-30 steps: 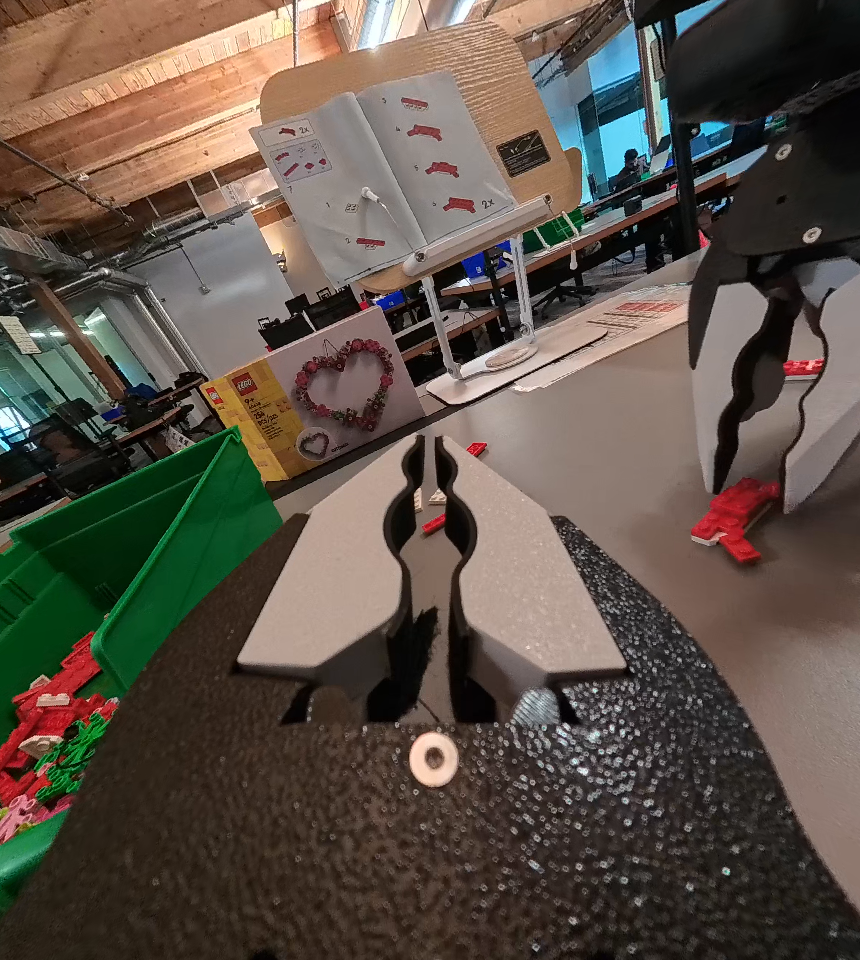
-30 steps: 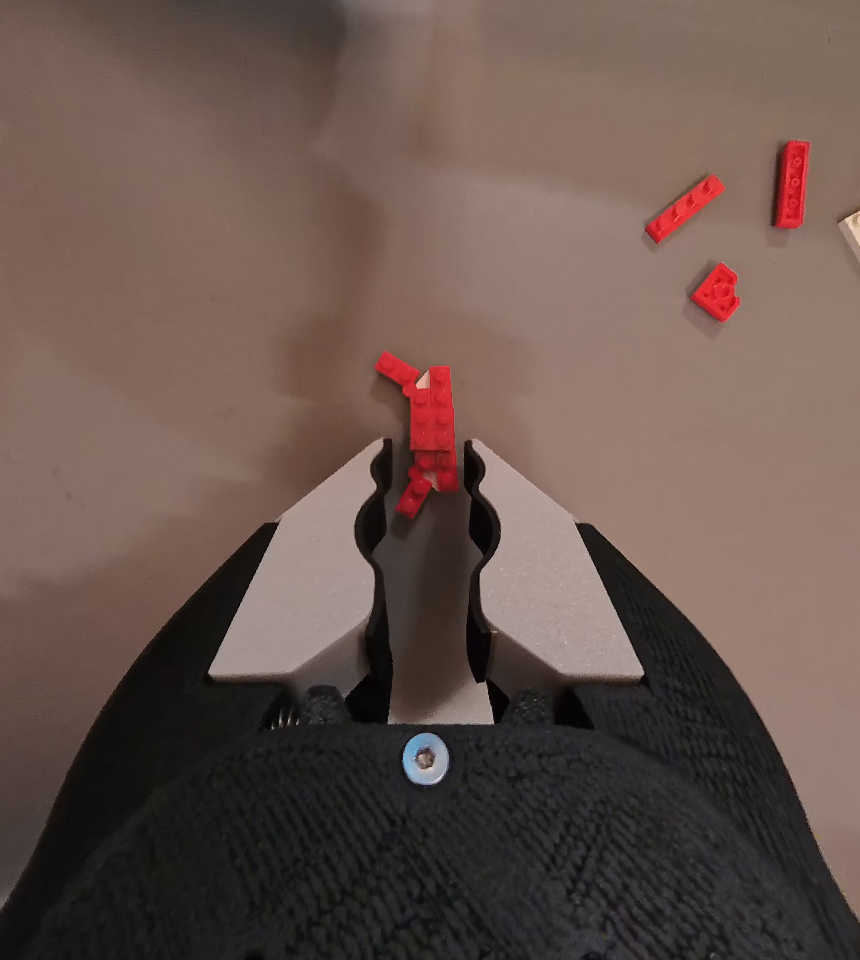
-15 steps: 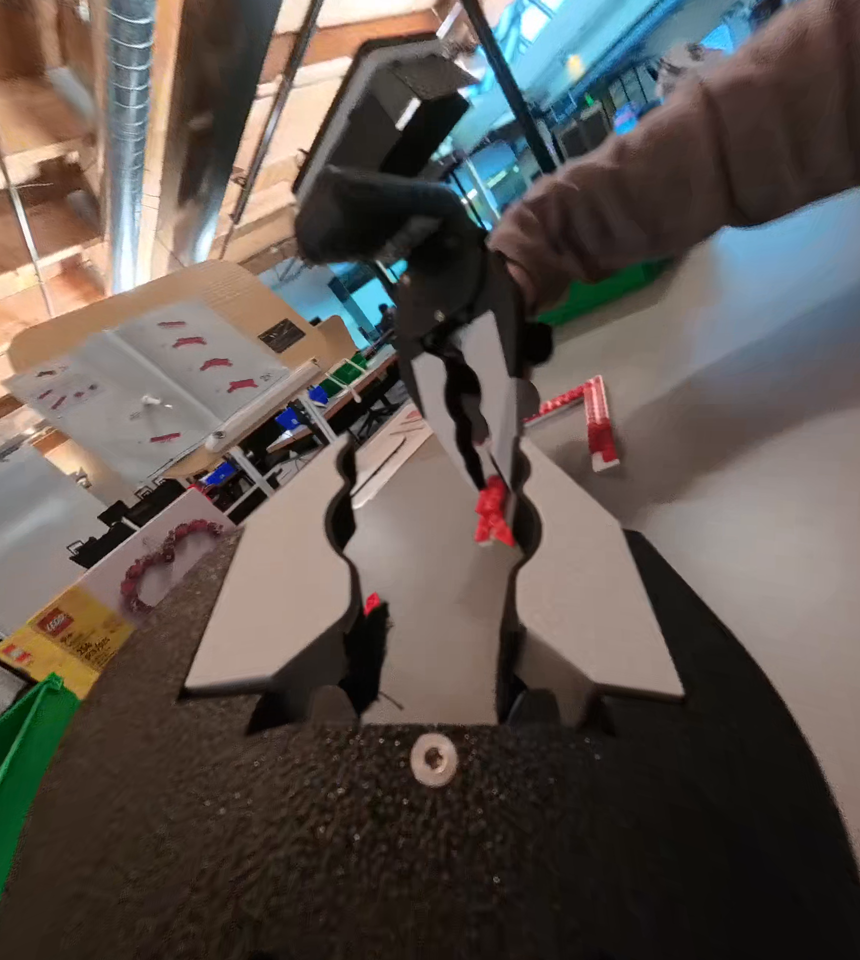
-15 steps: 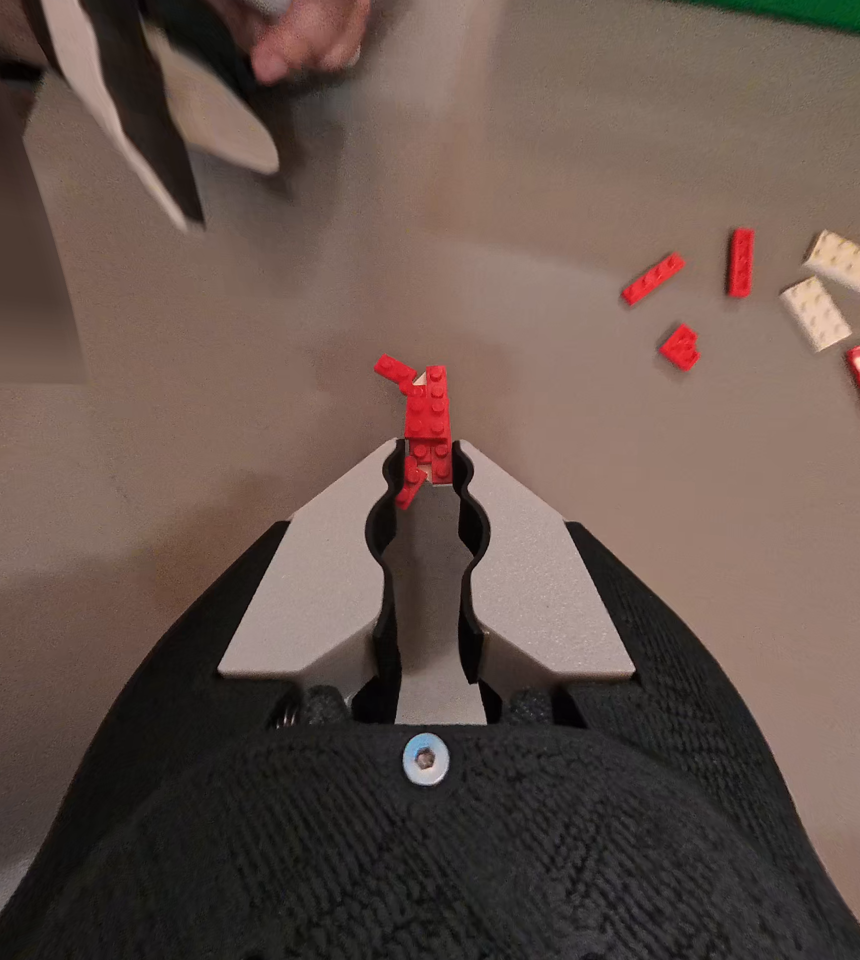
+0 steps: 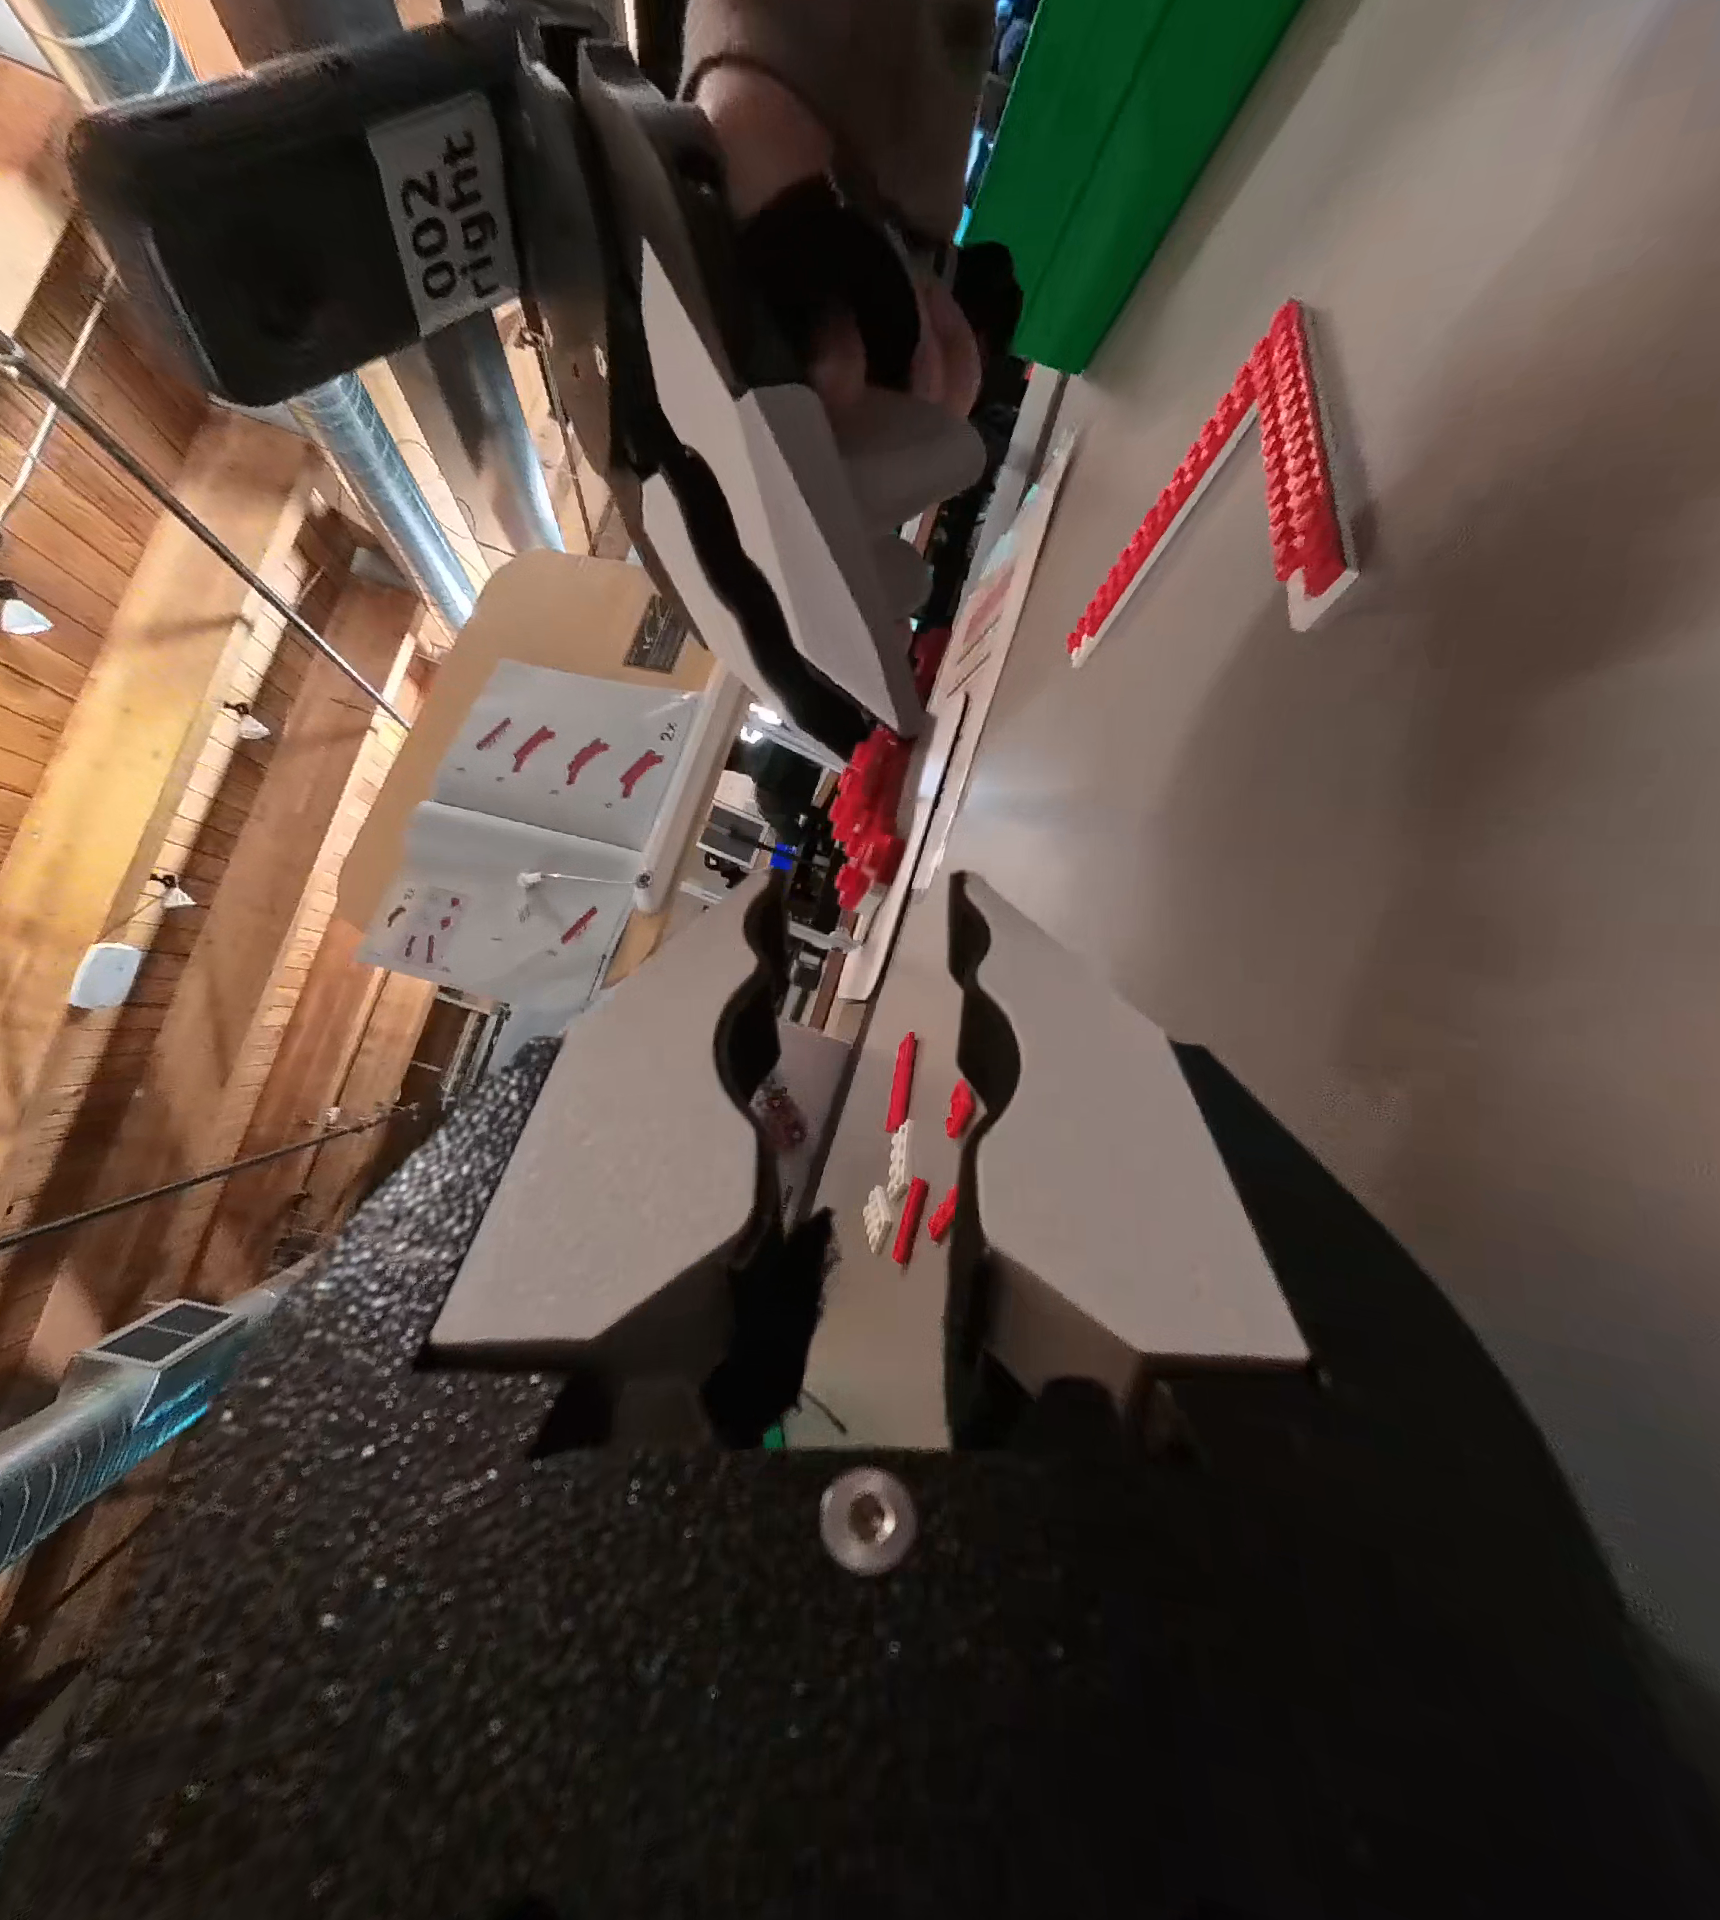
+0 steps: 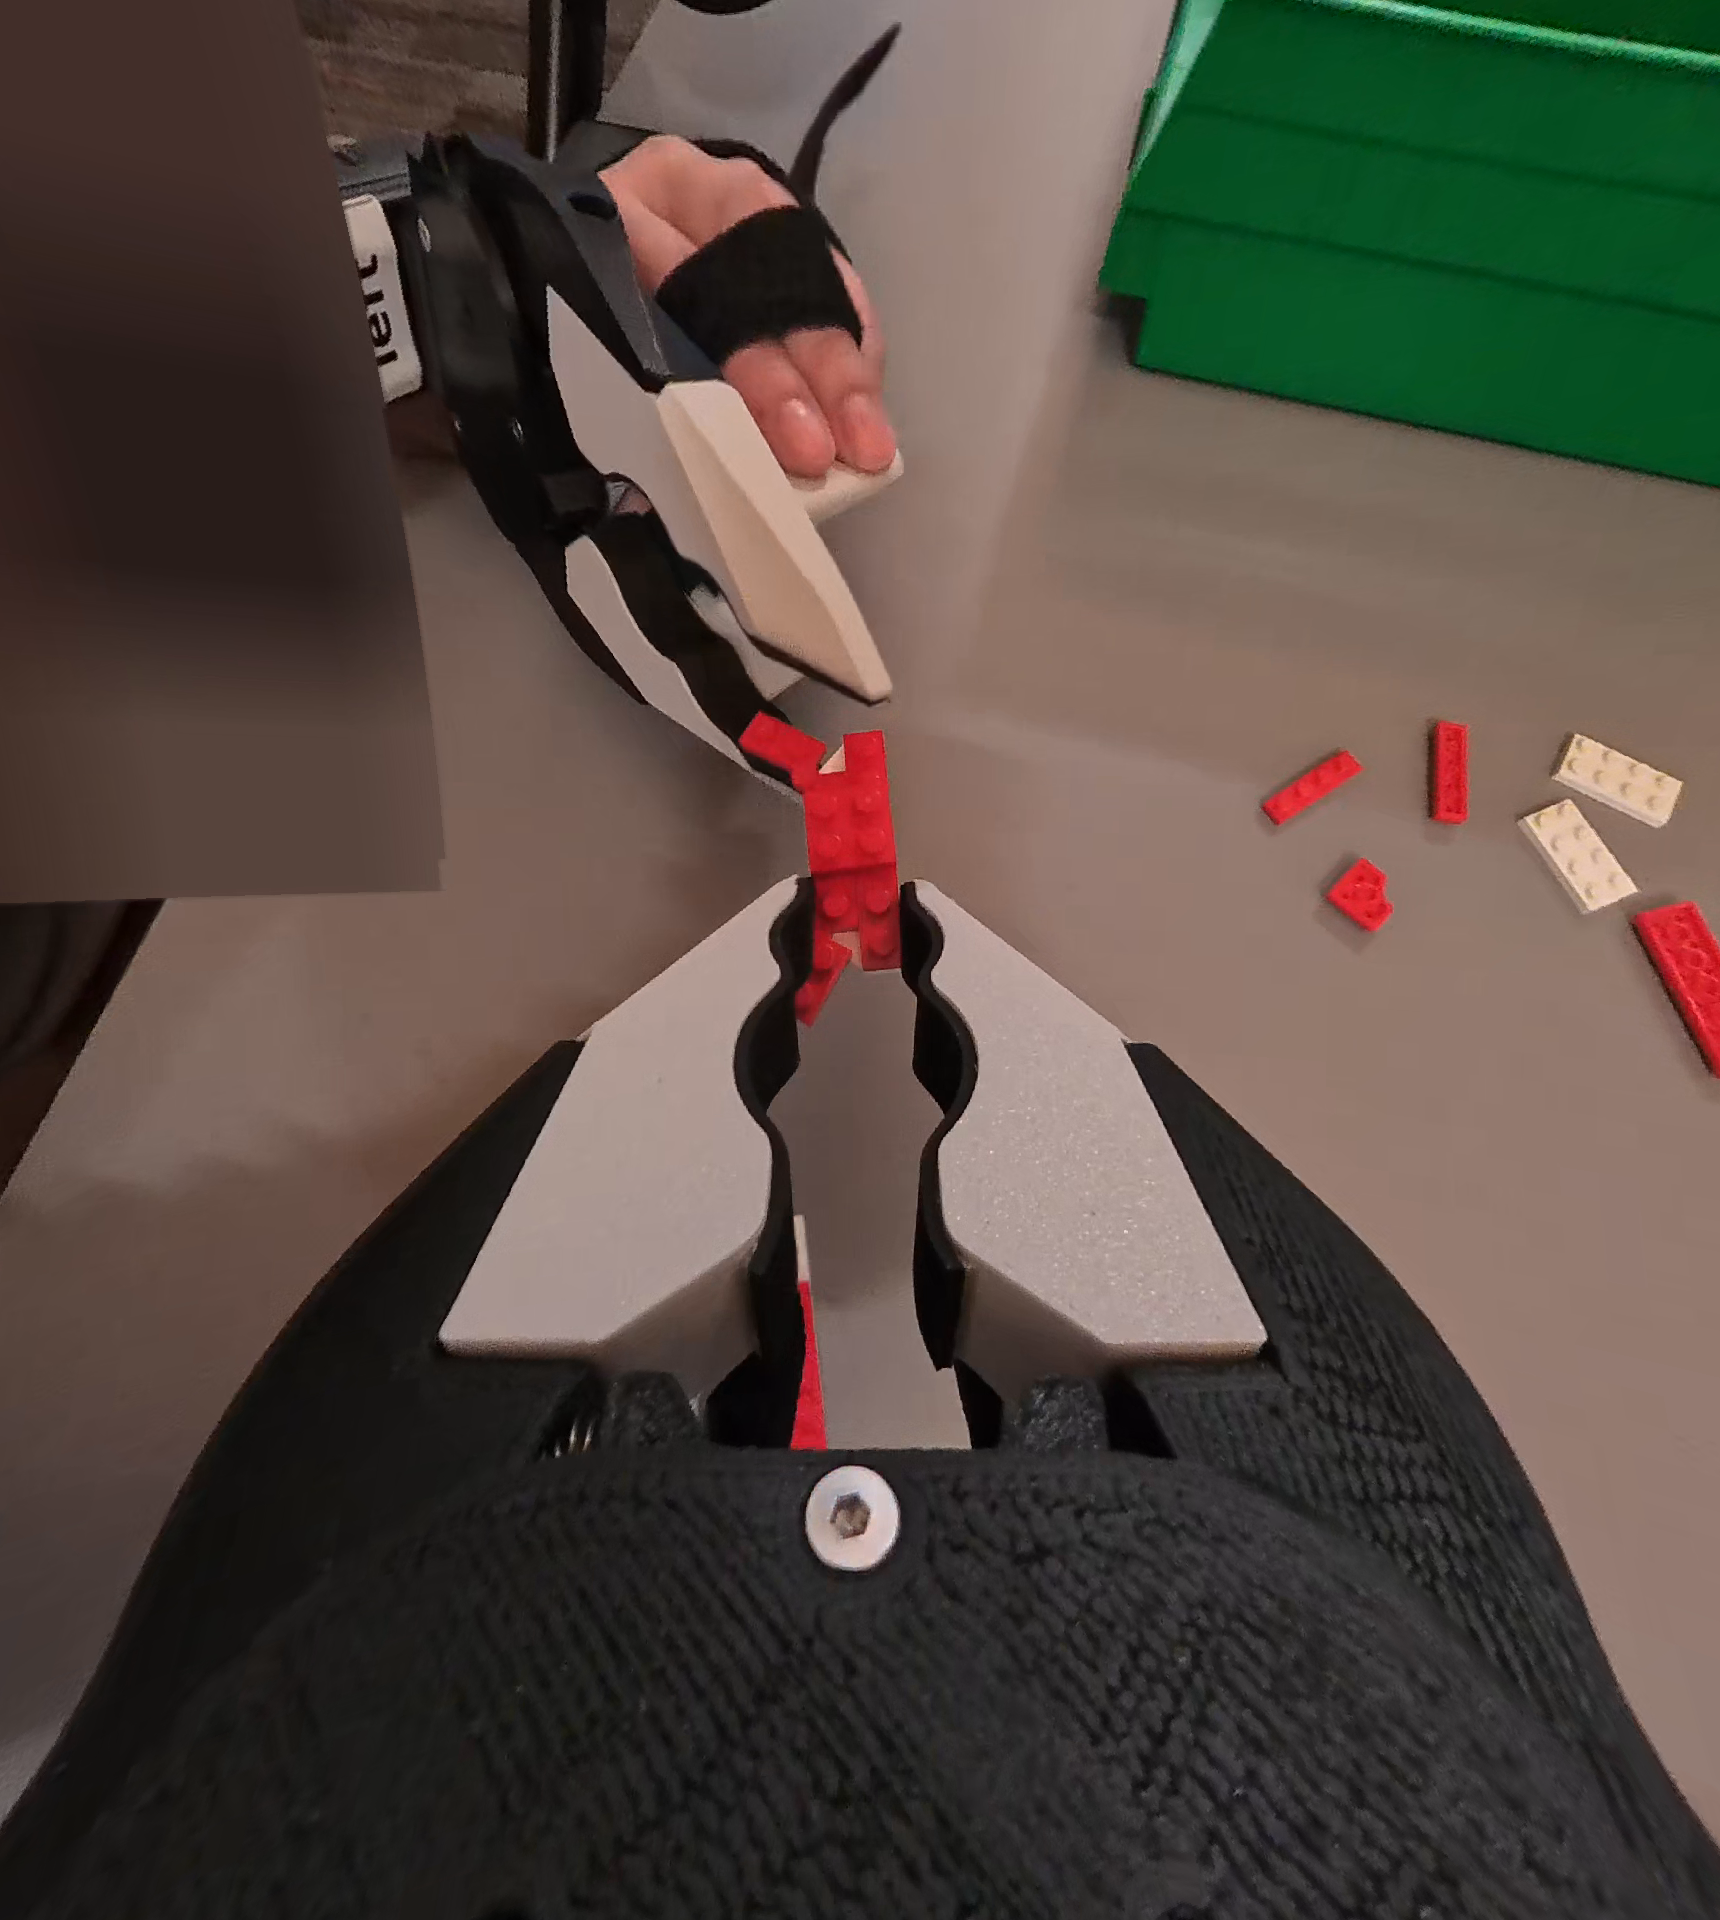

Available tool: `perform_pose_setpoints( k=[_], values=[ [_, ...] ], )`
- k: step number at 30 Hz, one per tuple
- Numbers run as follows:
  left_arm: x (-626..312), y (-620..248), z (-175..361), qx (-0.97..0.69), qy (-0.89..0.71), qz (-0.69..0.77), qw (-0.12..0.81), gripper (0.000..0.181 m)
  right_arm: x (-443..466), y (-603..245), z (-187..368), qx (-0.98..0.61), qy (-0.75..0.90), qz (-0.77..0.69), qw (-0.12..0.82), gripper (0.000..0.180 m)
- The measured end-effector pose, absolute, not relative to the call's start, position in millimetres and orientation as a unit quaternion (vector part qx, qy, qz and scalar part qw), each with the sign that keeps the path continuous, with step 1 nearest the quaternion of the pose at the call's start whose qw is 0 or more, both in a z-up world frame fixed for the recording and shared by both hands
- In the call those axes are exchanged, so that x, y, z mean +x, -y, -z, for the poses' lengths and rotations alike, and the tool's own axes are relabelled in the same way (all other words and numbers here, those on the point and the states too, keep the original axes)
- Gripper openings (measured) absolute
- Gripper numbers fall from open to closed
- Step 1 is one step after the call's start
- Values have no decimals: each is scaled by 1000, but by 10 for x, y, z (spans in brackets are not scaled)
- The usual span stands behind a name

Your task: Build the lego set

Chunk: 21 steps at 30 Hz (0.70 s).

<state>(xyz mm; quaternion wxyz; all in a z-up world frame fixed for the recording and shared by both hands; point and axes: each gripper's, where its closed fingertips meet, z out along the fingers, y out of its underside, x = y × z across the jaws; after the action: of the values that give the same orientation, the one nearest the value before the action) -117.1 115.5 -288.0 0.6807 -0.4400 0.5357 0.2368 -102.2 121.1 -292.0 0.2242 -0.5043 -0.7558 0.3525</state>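
The smooth grey counter (image 6: 1251,582) holds everything. At its far edge sits a big green plastic bin (image 6: 1521,239). Next in size are the two black grippers with grey fingers. The right gripper (image 6: 851,894) has its jaws clamped on the small red lego piece built from several plates (image 6: 851,831), which sticks out past the tips, up off the counter. The left gripper (image 6: 804,732) comes in from the far left with its jaws apart, and its tips are right at the top end of that red piece. A hand (image 6: 783,312) with a black strap holds it. Each gripper has a white label with writing.

In the left wrist view, an open instruction booklet (image 5: 534,831) rests on a wooden stand, and a long red and white lego frame (image 5: 1271,468) lies flat on the counter.

To the right lie six loose lego plates: one big red plate (image 6: 1706,987), two white plates (image 6: 1575,854), two thin red strips (image 6: 1311,787) and one small red corner piece (image 6: 1360,894).
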Motion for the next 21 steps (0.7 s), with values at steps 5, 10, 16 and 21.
perform_pose_setpoints(
  k=[5,10,16,21],
  values=[
    [-1121,-1131,2909,-421,-552,-255,673,22,-1028,-1132,2926,-498,759,-361,213,14],
    [-1102,-1086,2842,-381,-559,-308,669,7,-1036,-1104,2917,-494,761,-365,209,14],
    [-1103,-1103,2867,-374,-571,-335,649,6,-1028,-1122,2939,-495,764,-347,223,14],
    [-1125,-1139,2890,-391,-570,-334,641,6,-1093,-1178,2830,-495,748,-326,299,38]
  ],
)
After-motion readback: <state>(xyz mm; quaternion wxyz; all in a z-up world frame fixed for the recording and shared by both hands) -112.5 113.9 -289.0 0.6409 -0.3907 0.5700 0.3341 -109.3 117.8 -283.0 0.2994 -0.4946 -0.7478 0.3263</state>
